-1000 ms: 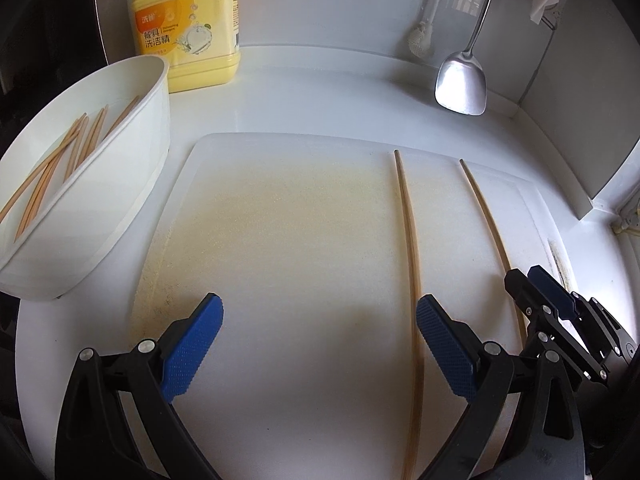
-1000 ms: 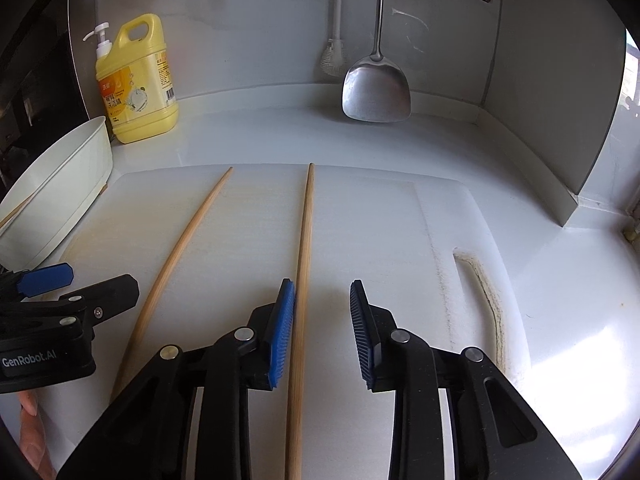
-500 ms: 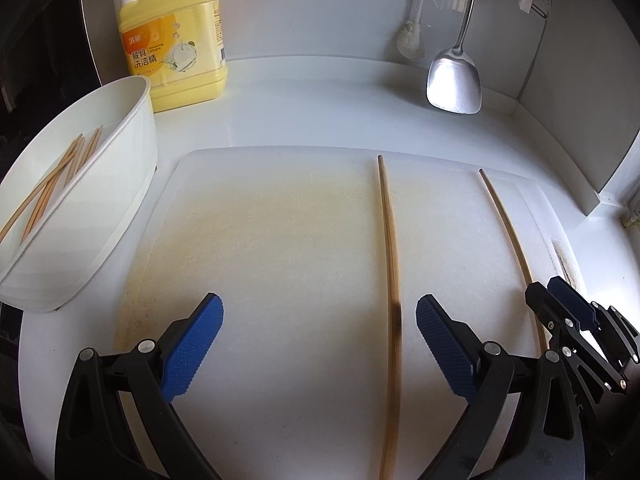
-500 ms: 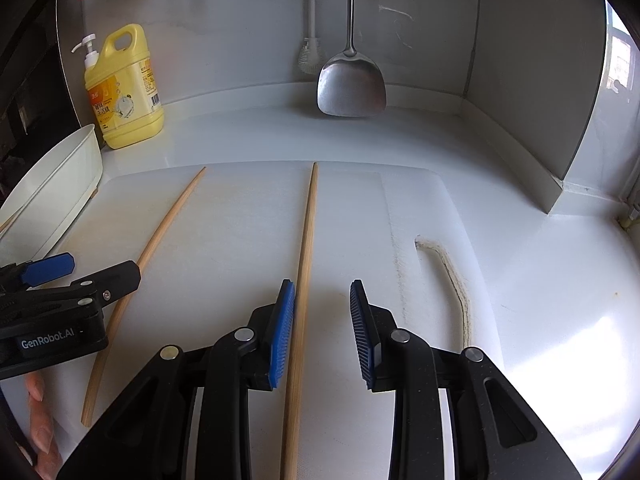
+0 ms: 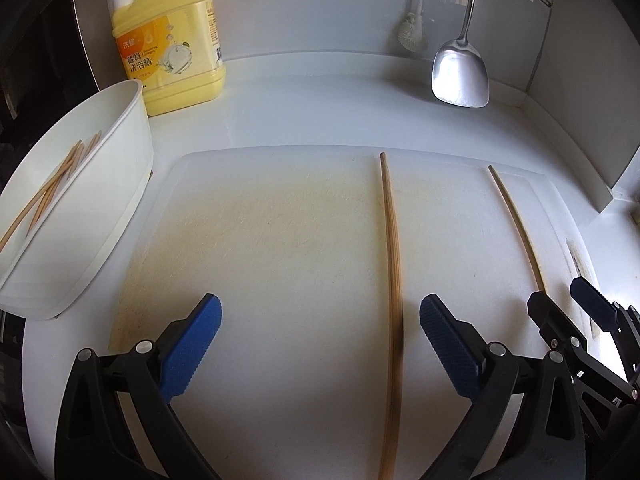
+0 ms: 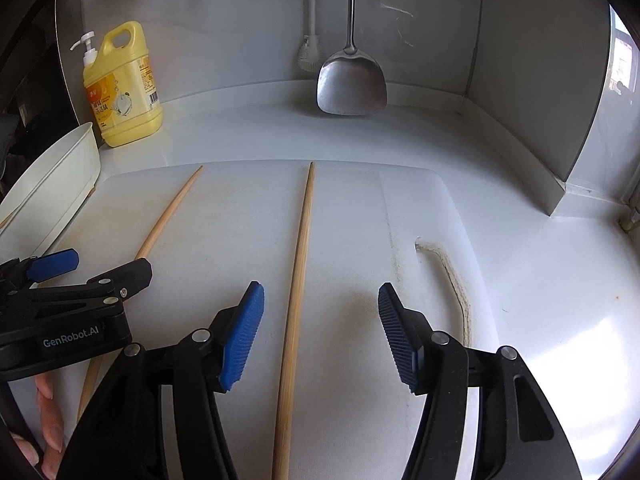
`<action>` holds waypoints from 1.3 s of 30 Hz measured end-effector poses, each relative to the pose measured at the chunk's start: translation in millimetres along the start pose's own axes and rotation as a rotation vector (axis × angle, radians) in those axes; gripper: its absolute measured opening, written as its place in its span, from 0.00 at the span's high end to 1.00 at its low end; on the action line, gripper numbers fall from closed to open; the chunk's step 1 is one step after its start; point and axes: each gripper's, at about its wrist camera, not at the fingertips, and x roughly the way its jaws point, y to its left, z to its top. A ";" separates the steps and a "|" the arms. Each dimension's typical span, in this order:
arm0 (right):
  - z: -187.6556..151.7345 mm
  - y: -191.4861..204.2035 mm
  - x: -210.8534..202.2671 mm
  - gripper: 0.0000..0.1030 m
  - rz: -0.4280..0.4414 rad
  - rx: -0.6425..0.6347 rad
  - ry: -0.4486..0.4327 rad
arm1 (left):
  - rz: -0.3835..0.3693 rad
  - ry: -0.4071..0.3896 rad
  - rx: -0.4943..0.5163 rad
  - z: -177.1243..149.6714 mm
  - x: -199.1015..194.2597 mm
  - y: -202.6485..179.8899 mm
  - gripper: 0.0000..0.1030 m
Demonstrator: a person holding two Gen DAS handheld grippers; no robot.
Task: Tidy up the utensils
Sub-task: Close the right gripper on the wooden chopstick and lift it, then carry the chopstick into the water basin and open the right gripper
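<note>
Two wooden chopsticks lie on a white cutting board [image 5: 280,240]. The left chopstick [image 5: 392,264] runs between the fingers of my left gripper [image 5: 320,344], close to the right pad; that gripper is open and empty. It also shows in the right wrist view [image 6: 160,228], partly hidden by the left gripper. The right chopstick [image 6: 298,280] lies between the fingers of my right gripper [image 6: 320,332], which is open and empty. It shows at the right in the left wrist view [image 5: 516,220]. A white tub [image 5: 120,184] at the left holds several chopsticks [image 5: 52,184].
A yellow detergent bottle [image 5: 172,44] stands at the back left. A metal spatula [image 5: 460,76] and a brush [image 5: 412,32] hang on the back wall. A wall corner [image 6: 560,120] rises at the right. The board has a handle slot [image 6: 452,280] on its right.
My right gripper has opened wide around the right chopstick. Both grippers have drawn back slightly, so the back wall looks farther. The chopsticks have not moved.
</note>
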 end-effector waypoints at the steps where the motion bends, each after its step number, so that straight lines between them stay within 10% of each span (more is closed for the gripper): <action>1: -0.1 0.9 0.2 0.45 0.001 -0.005 -0.002 | 0.001 -0.003 0.003 -0.3 -0.1 -0.3 0.05; 10: -0.8 7.1 -0.3 0.54 0.010 -0.020 -0.010 | -0.024 -0.039 0.034 -4.6 -7.2 -7.8 0.24; 18: -0.2 17.9 -1.4 0.82 0.047 -0.053 -0.019 | -0.069 -0.054 0.063 -5.8 -14.8 -16.2 0.92; 39: 18.8 19.9 -53.3 0.94 0.221 0.088 -0.015 | -0.137 -0.008 -0.049 4.5 -82.7 19.9 0.93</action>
